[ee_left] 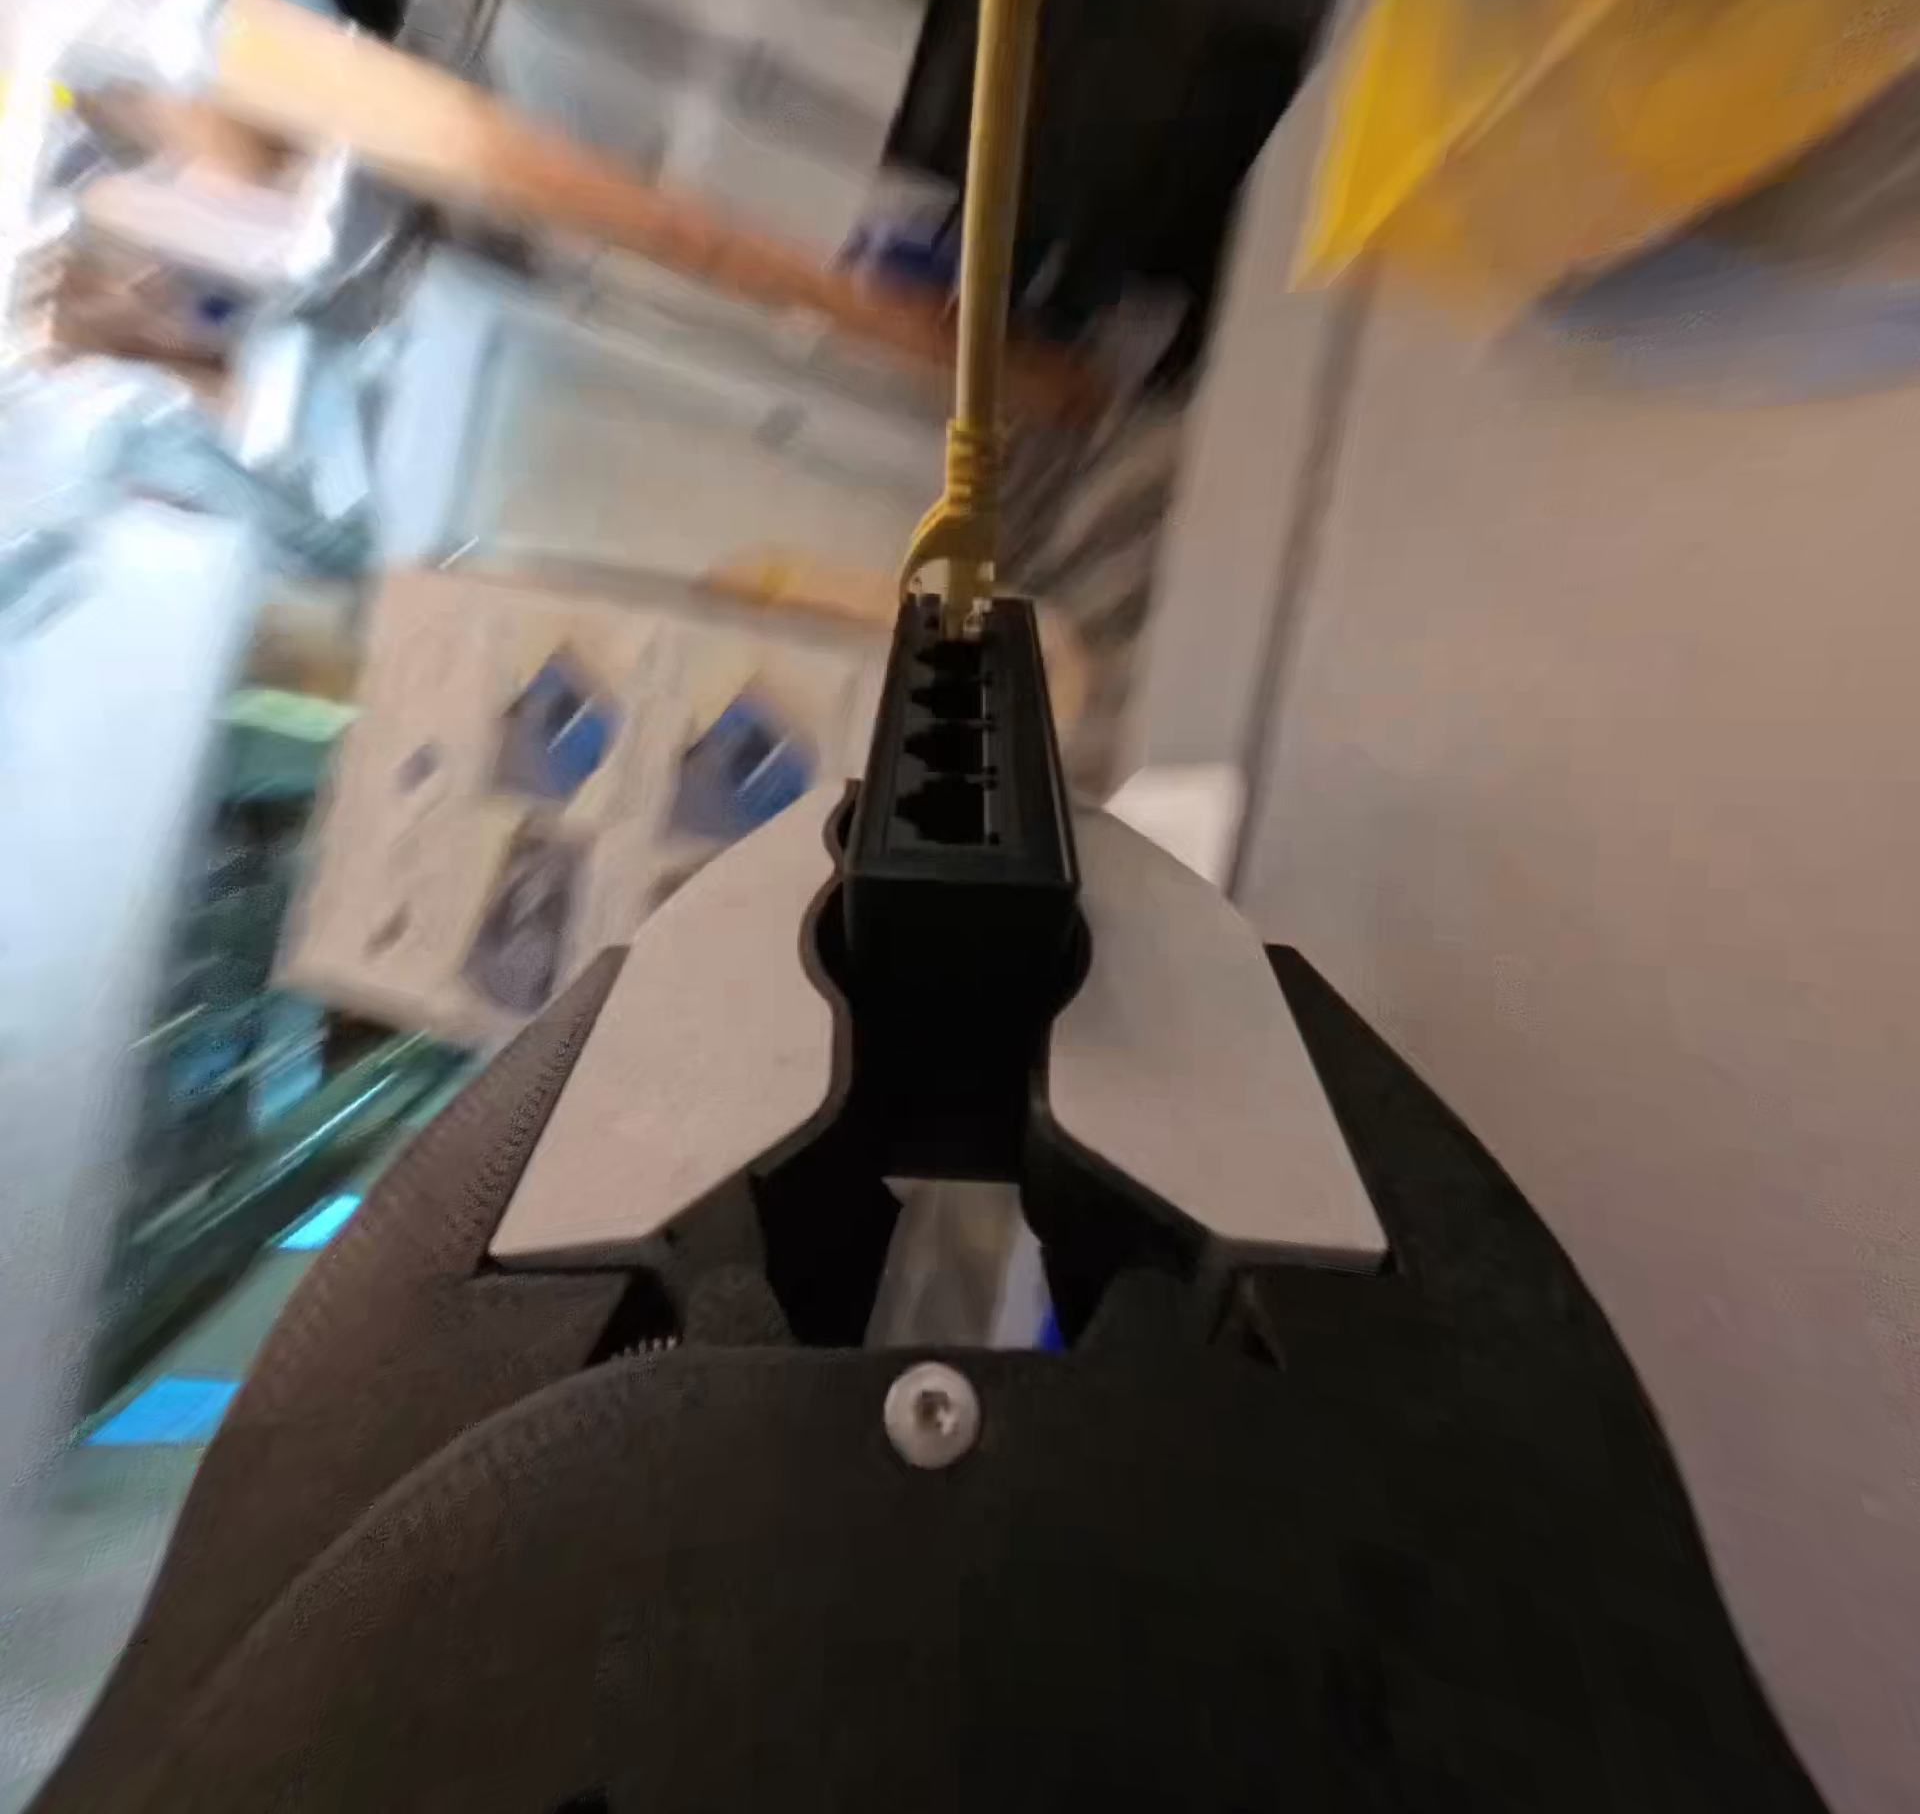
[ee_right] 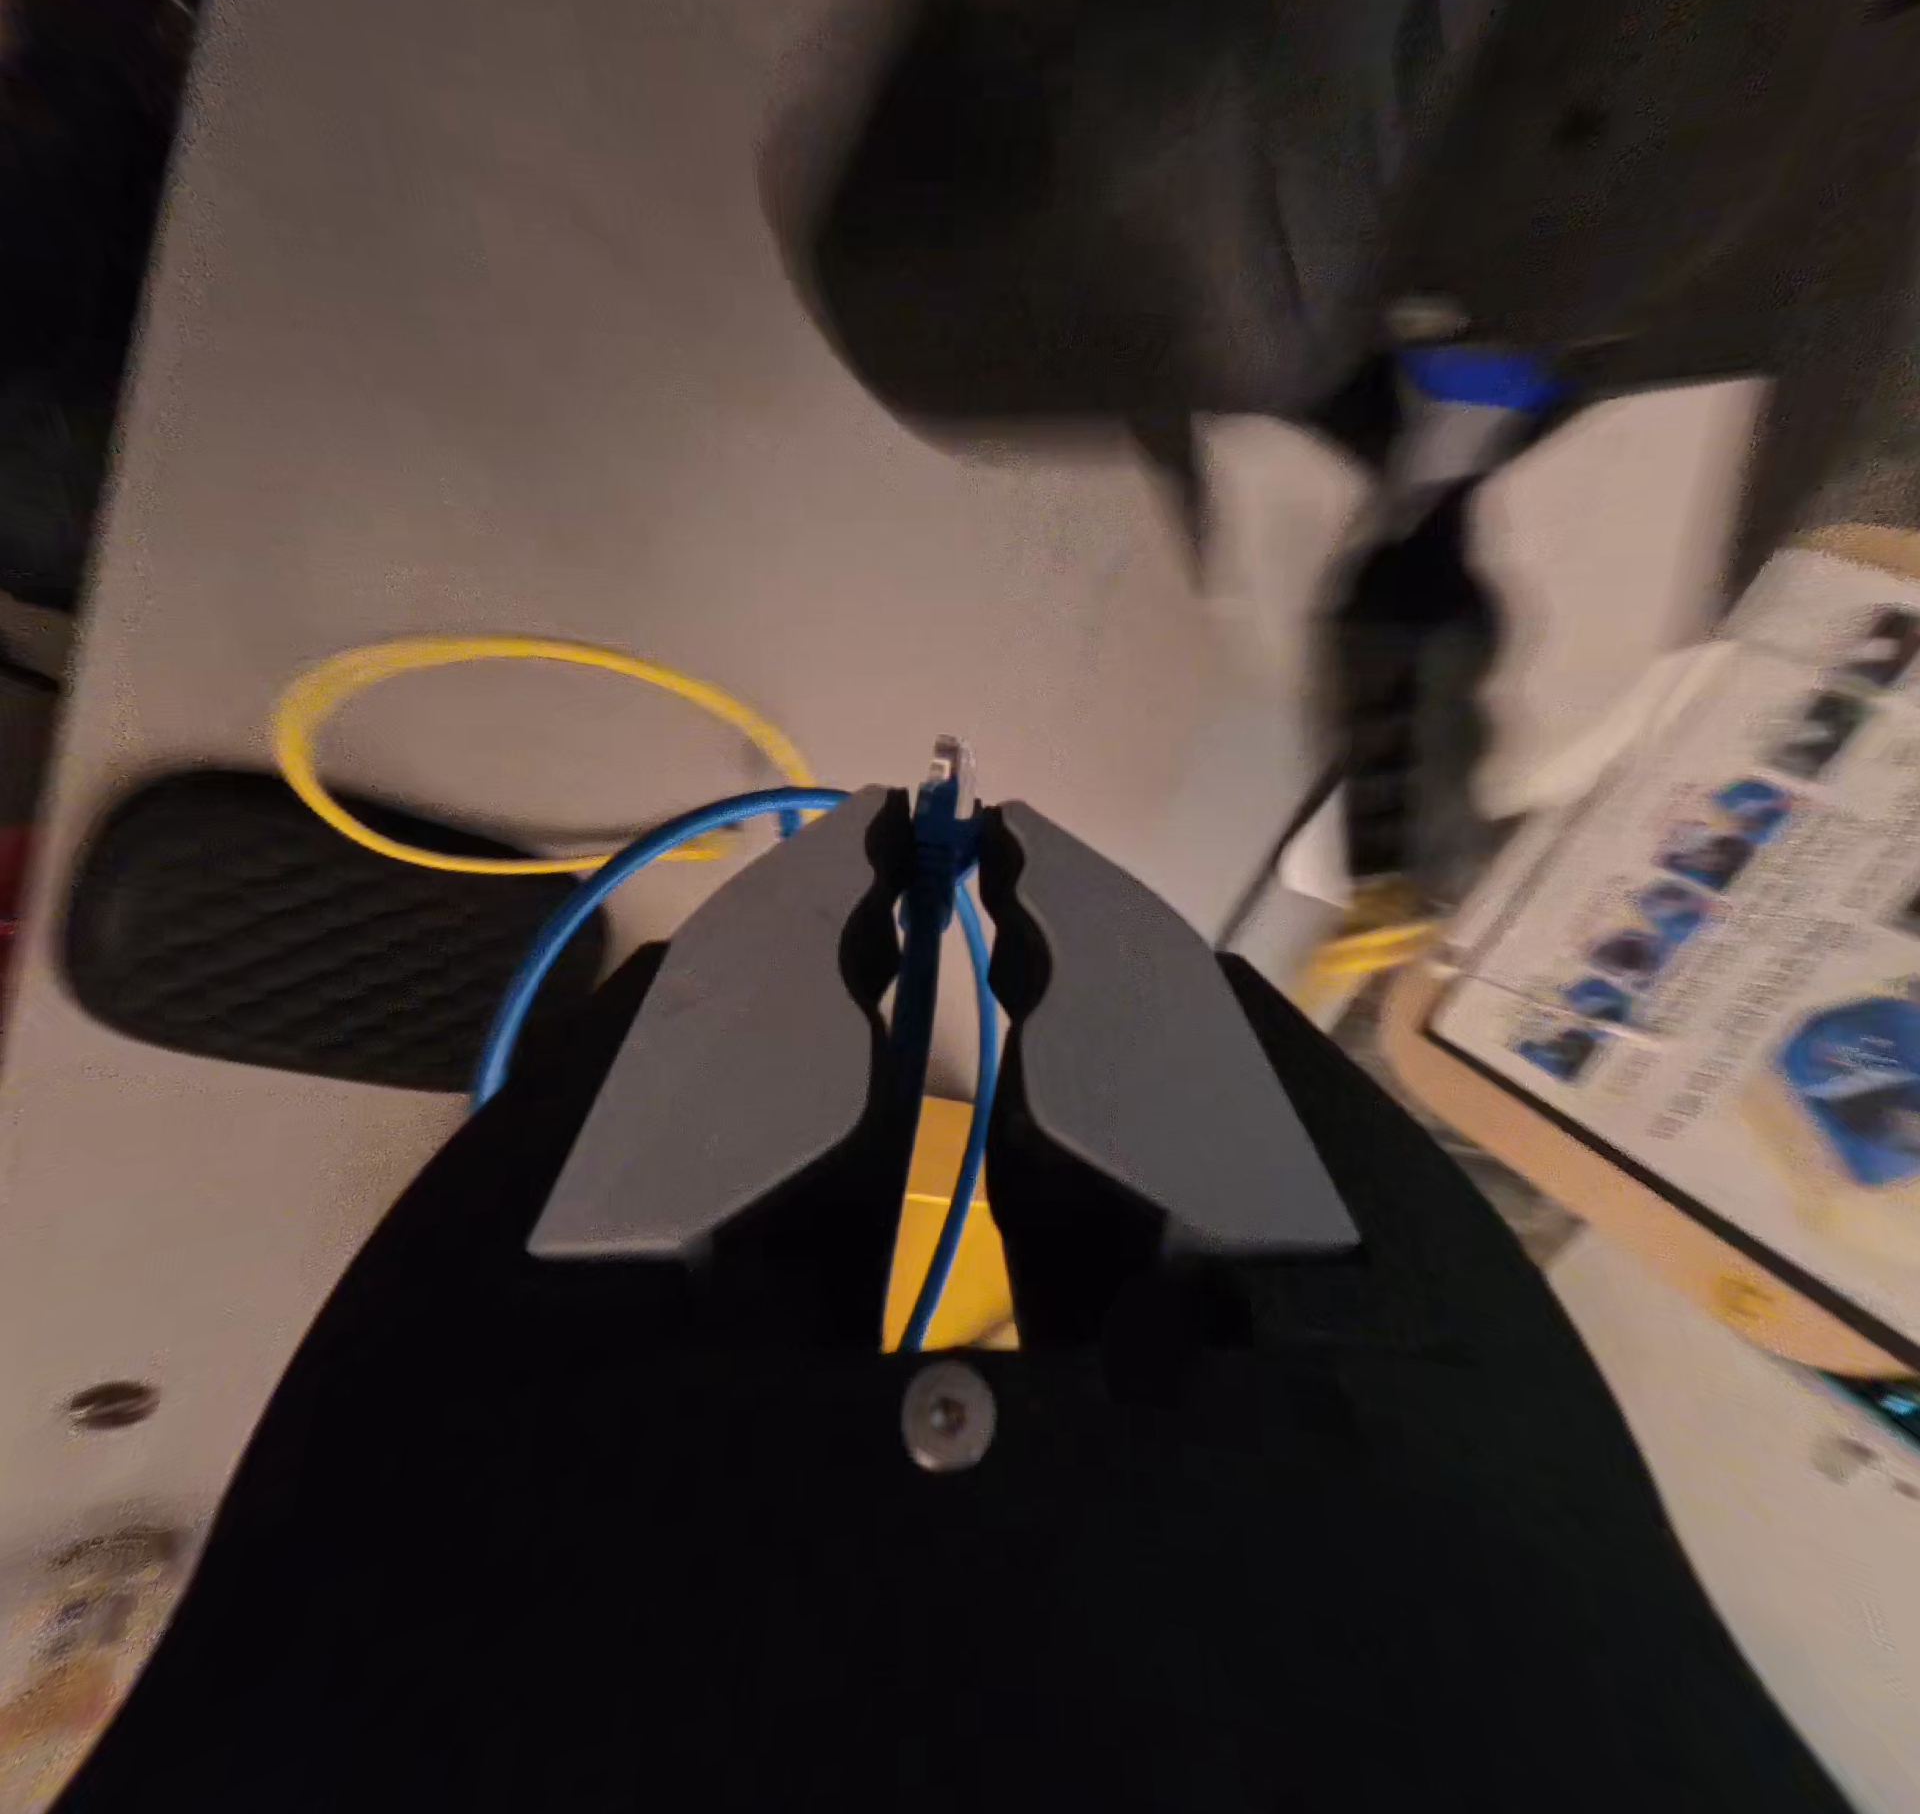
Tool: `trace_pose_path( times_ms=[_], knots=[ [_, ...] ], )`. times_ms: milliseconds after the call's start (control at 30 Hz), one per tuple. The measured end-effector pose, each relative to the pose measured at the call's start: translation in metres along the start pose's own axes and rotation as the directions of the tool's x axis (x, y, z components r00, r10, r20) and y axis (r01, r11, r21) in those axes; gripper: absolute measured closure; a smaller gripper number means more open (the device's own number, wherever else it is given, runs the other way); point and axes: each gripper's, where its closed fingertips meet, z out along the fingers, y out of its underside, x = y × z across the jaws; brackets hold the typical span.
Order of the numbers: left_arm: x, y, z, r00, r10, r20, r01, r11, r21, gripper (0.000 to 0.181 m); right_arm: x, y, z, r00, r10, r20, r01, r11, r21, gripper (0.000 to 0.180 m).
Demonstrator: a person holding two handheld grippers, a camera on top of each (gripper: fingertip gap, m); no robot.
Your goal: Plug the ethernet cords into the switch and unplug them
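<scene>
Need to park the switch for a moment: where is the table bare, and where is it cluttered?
Bare table lies beyond the yellow cord loop, left of the blurred dark shape. Crowded: the printed sheet on the right, the black textured object on the left.

a pale grey tabletop (ee_right: 499,330) fills the right wrist view, a printed sheet (ee_right: 1704,881) on a tan board at its right edge. in the left wrist view, motion-blurred cardboard boxes (ee_left: 540,788) and shelving (ee_left: 343,143) stand left of a pale wall (ee_left: 1558,829).
</scene>
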Motion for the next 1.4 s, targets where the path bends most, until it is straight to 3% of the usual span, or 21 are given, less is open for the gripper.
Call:
trace_pose_path(
  times_ms=[33,67,133,167,300,400,533,633,733,933,1067,1200,1400],
  knots=[
    [-0.009,0.013,0.0,0.999,-0.04,0.014,0.04,0.999,-0.002,0.151,-0.004,0.013,0.007,0.999,-0.026,-0.021,0.024,0.997,-0.071,0.165],
    [-0.012,0.005,-0.009,0.984,-0.166,-0.068,0.171,0.982,0.08,0.151,0.008,0.032,0.005,0.986,-0.094,-0.137,0.072,0.985,-0.157,0.165],
    [-0.018,-0.029,-0.035,0.928,-0.306,-0.214,0.353,0.906,0.235,0.151,0.014,0.038,-0.009,0.98,0.037,-0.196,-0.048,0.997,-0.054,0.165],
    [-0.023,-0.033,-0.04,0.928,-0.316,-0.199,0.361,0.897,0.256,0.152,0.016,0.034,-0.018,0.972,0.098,-0.215,-0.096,0.995,0.021,0.165],
    [-0.047,0.007,-0.031,0.948,-0.317,0.028,0.311,0.942,0.128,0.151,0.026,0.028,-0.071,0.924,0.177,-0.34,-0.108,0.971,0.213,0.165],
    [-0.065,0.051,-0.026,0.888,-0.451,0.084,0.453,0.892,0.005,0.15,0.027,0.057,-0.096,0.904,0.201,-0.378,-0.162,0.978,0.133,0.165],
    [-0.08,0.071,-0.038,0.749,-0.663,-0.01,0.663,0.748,0.04,0.15,0.022,0.096,-0.111,0.888,0.277,-0.366,-0.283,0.958,0.038,0.165],
    [-0.084,0.081,-0.046,0.771,-0.637,0.018,0.637,0.771,0.009,0.15,0.025,0.119,-0.127,0.852,0.333,-0.404,-0.342,0.938,0.053,0.164],
    [-0.076,0.092,-0.04,0.798,-0.601,0.037,0.602,0.796,-0.065,0.15,0.032,0.109,-0.156,0.813,0.395,-0.427,-0.327,0.917,0.227,0.165],
    [-0.056,0.117,-0.022,0.812,-0.583,0.008,0.573,0.795,-0.199,0.15,0.043,0.163,-0.226,0.639,0.467,-0.611,-0.426,0.877,0.224,0.165],
    [-0.048,0.136,-0.019,0.817,-0.577,0.005,0.555,0.783,-0.281,0.15,0.04,0.207,-0.281,0.47,0.477,-0.743,-0.527,0.826,0.197,0.166],
    [-0.05,0.134,-0.019,0.808,-0.589,0.005,0.569,0.779,-0.262,0.151,0.033,0.239,-0.336,0.293,0.452,-0.842,-0.624,0.758,0.19,0.166],
    [-0.05,0.137,-0.017,0.817,-0.576,0.023,0.558,0.78,-0.282,0.151,0.013,0.282,-0.398,0.107,0.236,-0.966,-0.792,0.607,0.06,0.166]
  ],
)
